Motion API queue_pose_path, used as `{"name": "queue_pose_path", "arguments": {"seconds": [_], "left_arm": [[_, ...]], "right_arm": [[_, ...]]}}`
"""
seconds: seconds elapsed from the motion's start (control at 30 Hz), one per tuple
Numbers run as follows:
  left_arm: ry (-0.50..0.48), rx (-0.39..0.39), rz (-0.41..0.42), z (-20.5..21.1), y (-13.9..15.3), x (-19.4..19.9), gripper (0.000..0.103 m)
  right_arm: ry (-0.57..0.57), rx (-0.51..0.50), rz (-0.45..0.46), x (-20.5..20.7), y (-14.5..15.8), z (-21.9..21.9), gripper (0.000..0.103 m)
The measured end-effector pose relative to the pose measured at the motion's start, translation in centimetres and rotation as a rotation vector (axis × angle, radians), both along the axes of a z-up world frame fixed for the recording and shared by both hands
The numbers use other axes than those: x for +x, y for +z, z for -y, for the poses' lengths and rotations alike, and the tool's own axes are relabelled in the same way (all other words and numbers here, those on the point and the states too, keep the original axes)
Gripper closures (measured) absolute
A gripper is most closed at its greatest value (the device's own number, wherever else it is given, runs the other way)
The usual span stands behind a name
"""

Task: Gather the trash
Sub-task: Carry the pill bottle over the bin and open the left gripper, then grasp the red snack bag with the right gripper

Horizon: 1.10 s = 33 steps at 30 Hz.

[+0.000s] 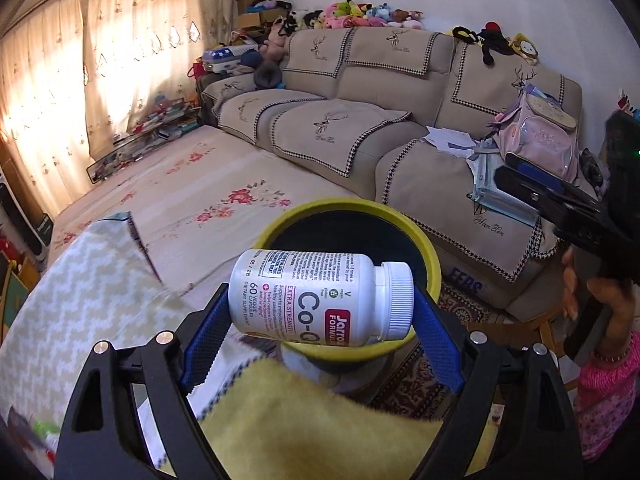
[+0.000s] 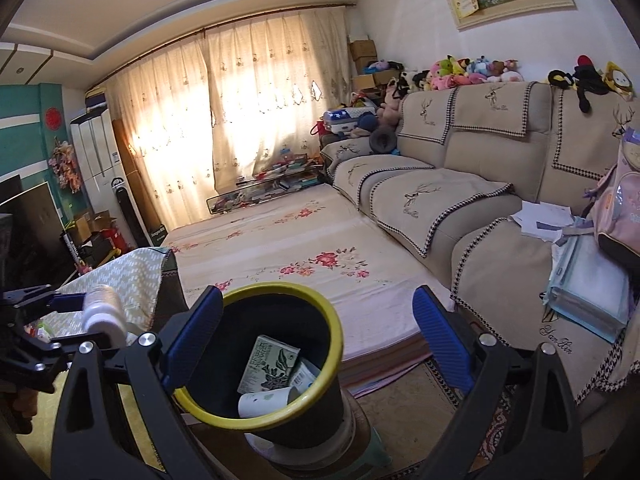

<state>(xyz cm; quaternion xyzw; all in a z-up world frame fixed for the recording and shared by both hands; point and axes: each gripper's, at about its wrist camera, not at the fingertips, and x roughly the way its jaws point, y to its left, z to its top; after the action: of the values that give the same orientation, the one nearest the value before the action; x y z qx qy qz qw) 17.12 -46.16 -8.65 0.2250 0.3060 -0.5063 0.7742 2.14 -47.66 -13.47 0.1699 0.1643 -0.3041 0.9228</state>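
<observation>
A white supplement bottle (image 1: 320, 300) lies sideways between the blue pads of my left gripper (image 1: 320, 297), gripped by its base and its cap. It hangs just in front of a black bin with a yellow rim (image 1: 344, 205). In the right wrist view the same bottle (image 2: 105, 312) appears at the left, beside the bin (image 2: 280, 289). Inside the bin lie a green patterned box (image 2: 268, 364) and a white paper cup (image 2: 264, 400). My right gripper (image 2: 318, 295) stands open and empty above the bin's near side; the right gripper (image 1: 560, 200) also shows at the right edge of the left wrist view.
A beige sofa (image 1: 360, 80) runs along the wall, with a pink backpack (image 1: 540, 132) and loose papers (image 1: 448, 138) on it. A floral mattress (image 2: 300, 240) lies beside the bin. A yellow towel (image 1: 312, 420) and a patterned cloth (image 1: 80, 300) are near me. A hand with a pink sleeve (image 1: 608, 380) holds the right gripper.
</observation>
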Motion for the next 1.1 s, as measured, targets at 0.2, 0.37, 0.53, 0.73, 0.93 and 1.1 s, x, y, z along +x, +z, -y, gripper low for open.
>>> {"name": "queue_pose_path", "arguments": {"seconds": [0.2,0.37,0.53,0.73,0.93,1.1], "left_arm": [[0.004,0.013,-0.026,4.6,-1.8,1.6,0.017],[0.047,-0.019,-0.037,4.0,-1.0,2.6,0.010],[0.120,-0.102,0.008,-1.8,2.2,1.7,0.009],[0.297,-0.186,0.098,-12.6,5.2,-1.0,0.005],[0.503,-0.183,0.119,-23.6,5.4,-2.7,0.005],[0.680,-0.178,0.147,-32.1,4.9,-3.8,0.005]], "right_arm": [[-0.023,0.004,-0.004,-0.1,0.2,-0.1,0.012],[-0.014,-0.002,-0.003,0.0,0.6,-0.5,0.012],[0.034,-0.005,-0.002,1.4,0.9,-1.9,0.012],[0.158,-0.013,-0.022,4.8,1.0,-5.2,0.012],[0.319,-0.024,-0.045,9.4,1.3,-10.5,0.012],[0.477,-0.042,-0.075,13.2,1.9,-16.1,0.012]]}}
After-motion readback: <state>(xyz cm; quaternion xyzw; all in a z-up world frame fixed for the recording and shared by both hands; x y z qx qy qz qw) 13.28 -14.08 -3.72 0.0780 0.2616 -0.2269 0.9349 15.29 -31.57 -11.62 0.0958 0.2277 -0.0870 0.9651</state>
